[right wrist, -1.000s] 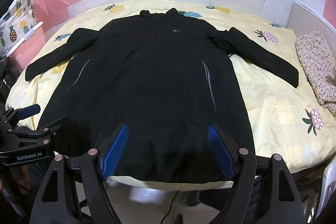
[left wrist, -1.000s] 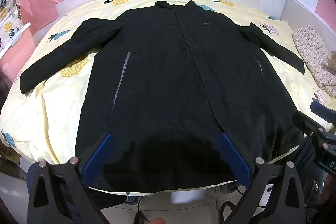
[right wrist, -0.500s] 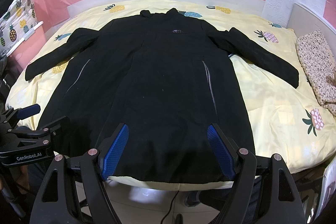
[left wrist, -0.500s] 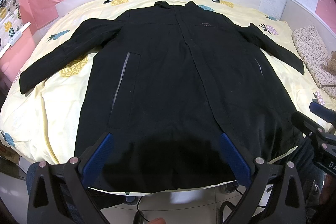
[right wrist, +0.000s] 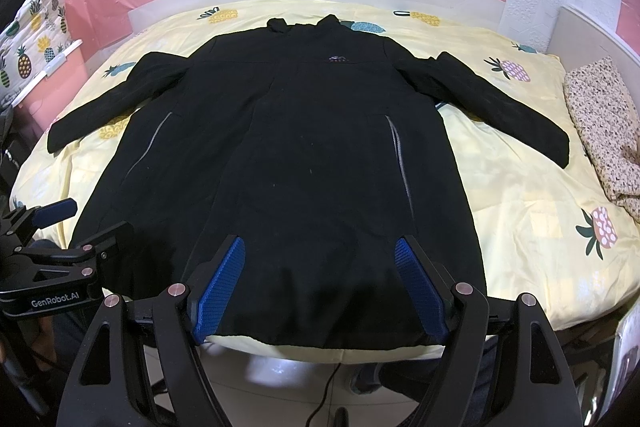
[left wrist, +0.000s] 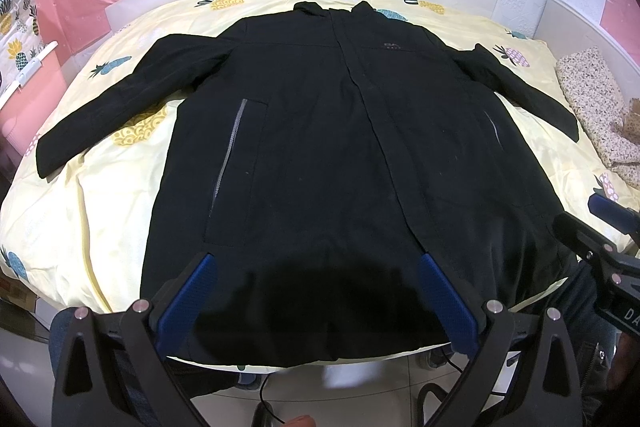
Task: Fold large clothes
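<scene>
The coat [left wrist: 320, 147] is lying flat on the bed [left wrist: 120, 187] ahead of my fingers [left wrist: 188, 303], sleeves spreading left and right, collar farthest away.

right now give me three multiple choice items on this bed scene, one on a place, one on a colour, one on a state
1. Where does the folded speckled beige cloth lie?
A. by the bed's right edge
B. on the coat's collar
C. on the floor

2. What colour is the long zippered coat?
A. red
B. black
C. white

3. How do the sleeves lie on the pale yellow pineapple-print sheet?
A. folded over the chest
C. tucked underneath
B. spread out to both sides

Answers:
1 A, it sits at the right margin in both views.
2 B, the whole coat is black with grey pocket zips.
3 B, each sleeve stretches outward, nothing folded yet; the left gripper and right gripper hover with jaws open.
</scene>
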The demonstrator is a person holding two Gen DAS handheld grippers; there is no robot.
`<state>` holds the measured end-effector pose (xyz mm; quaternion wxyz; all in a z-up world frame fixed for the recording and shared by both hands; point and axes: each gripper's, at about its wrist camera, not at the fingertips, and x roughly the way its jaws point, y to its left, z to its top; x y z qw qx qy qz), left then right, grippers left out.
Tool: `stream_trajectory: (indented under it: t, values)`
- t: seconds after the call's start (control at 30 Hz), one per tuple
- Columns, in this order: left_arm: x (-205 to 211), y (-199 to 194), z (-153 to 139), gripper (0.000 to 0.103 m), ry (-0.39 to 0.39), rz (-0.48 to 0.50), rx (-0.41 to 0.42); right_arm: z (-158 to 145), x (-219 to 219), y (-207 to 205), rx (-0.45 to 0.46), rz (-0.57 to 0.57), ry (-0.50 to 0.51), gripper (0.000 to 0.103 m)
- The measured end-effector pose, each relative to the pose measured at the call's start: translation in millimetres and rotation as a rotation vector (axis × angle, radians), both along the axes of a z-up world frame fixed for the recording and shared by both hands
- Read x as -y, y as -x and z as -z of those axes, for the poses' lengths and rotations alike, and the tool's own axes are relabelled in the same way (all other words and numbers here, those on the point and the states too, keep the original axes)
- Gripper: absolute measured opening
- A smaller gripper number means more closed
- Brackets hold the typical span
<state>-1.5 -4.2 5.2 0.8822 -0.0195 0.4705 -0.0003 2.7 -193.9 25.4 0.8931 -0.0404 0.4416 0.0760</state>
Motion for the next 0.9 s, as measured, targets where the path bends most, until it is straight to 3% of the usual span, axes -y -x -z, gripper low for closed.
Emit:
stream_trajectory:
  t: [0.9]
  values:
    - [-12,-11,9,0.102,-0.001,-0.024,0.002,7,-10,-12,-0.022,-0.026,0.019,0.078]
